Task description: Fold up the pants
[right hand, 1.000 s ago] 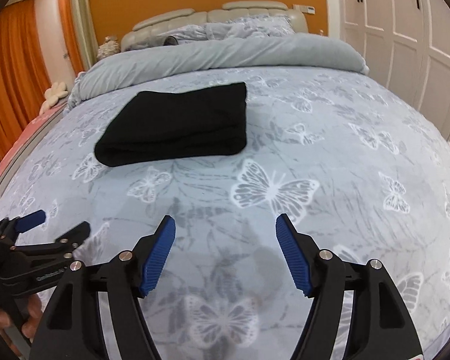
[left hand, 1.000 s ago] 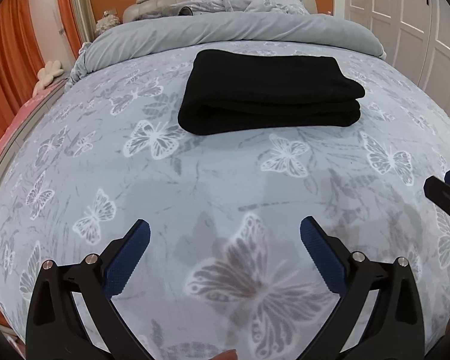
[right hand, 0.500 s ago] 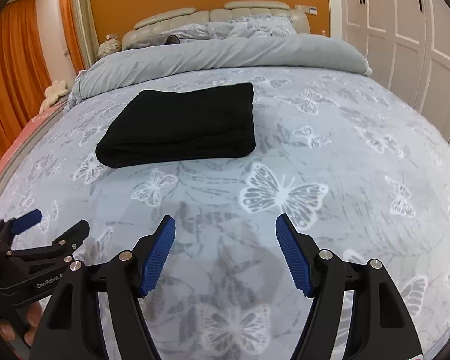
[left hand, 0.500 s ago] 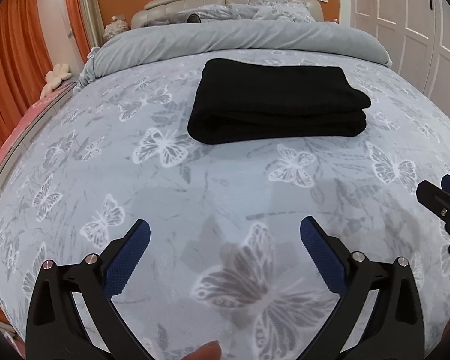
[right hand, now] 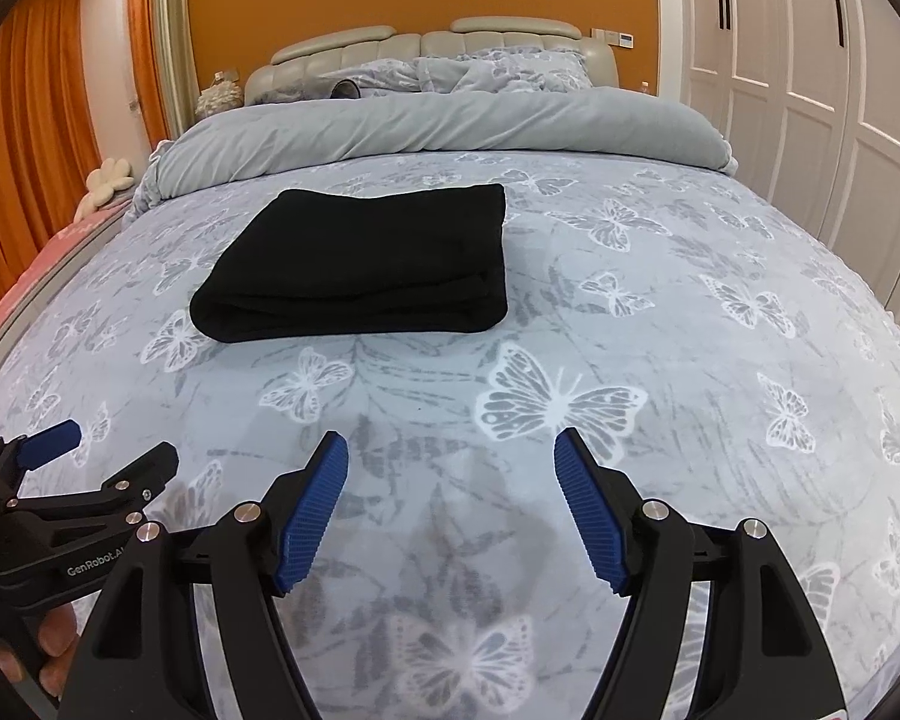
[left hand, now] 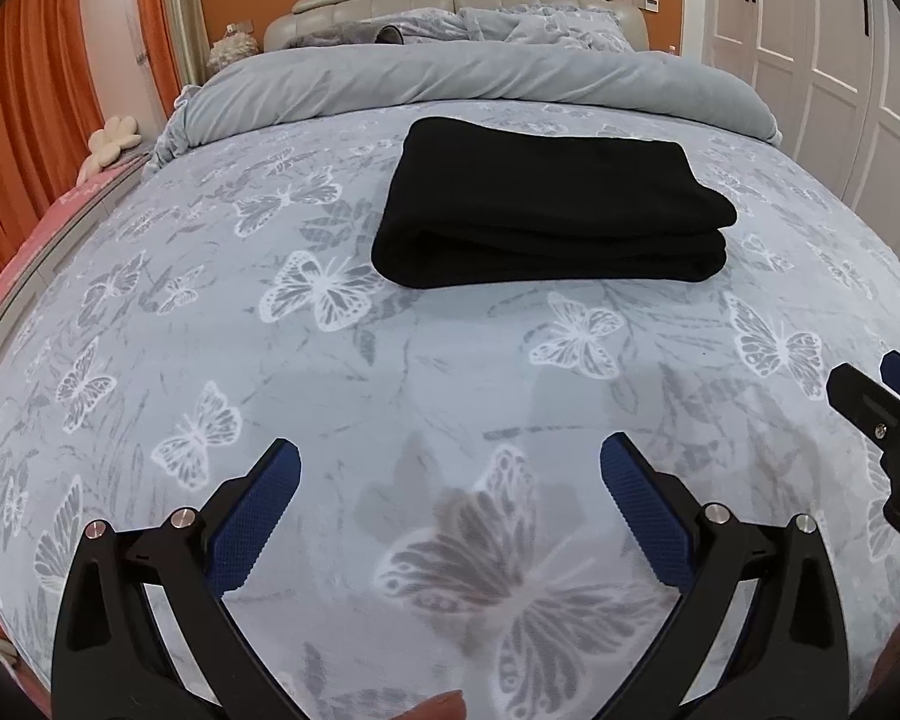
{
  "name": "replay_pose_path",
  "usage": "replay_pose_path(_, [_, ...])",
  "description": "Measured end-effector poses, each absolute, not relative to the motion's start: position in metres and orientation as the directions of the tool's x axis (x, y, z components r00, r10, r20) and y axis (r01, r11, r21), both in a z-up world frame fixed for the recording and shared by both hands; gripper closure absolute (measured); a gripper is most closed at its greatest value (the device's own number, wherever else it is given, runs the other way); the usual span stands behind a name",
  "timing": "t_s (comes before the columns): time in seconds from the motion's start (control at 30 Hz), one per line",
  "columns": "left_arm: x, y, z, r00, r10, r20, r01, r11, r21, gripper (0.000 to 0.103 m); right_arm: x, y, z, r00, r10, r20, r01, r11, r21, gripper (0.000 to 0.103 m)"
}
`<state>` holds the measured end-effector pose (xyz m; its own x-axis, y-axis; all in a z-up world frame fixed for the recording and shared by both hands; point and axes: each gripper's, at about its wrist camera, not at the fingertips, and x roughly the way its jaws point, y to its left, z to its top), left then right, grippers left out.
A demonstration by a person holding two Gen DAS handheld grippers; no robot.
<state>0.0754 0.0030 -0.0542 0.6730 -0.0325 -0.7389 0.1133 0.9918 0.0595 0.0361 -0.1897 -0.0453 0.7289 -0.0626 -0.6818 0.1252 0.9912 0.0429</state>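
The black pants (left hand: 546,204) lie folded into a thick rectangle on the bed, also in the right wrist view (right hand: 366,267). My left gripper (left hand: 450,468) is open and empty, held above the bedspread well short of the pants. My right gripper (right hand: 451,456) is open and empty too, near the bed's front. The right gripper shows at the right edge of the left wrist view (left hand: 882,414). The left gripper shows at the left edge of the right wrist view (right hand: 90,468).
The bed has a grey butterfly-print cover (left hand: 270,360) with a rolled grey duvet (left hand: 450,78) and pillows at the headboard. White wardrobe doors (right hand: 810,90) stand on the right, orange curtains (right hand: 30,120) on the left.
Both grippers have drawn back and tilted up a little, so the pants sit lower in view. Both stay open and empty. The pants have not moved.
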Motion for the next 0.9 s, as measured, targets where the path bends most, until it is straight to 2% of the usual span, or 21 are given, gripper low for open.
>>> replay_pose_path(0.9, [0.072,-0.006,-0.051,0.674,-0.085,-0.734,0.165,0.986,0.037,0.005,0.036,-0.187,-0.043,0.731,-0.064,-0.680,0.128,0.991,0.044,0.034])
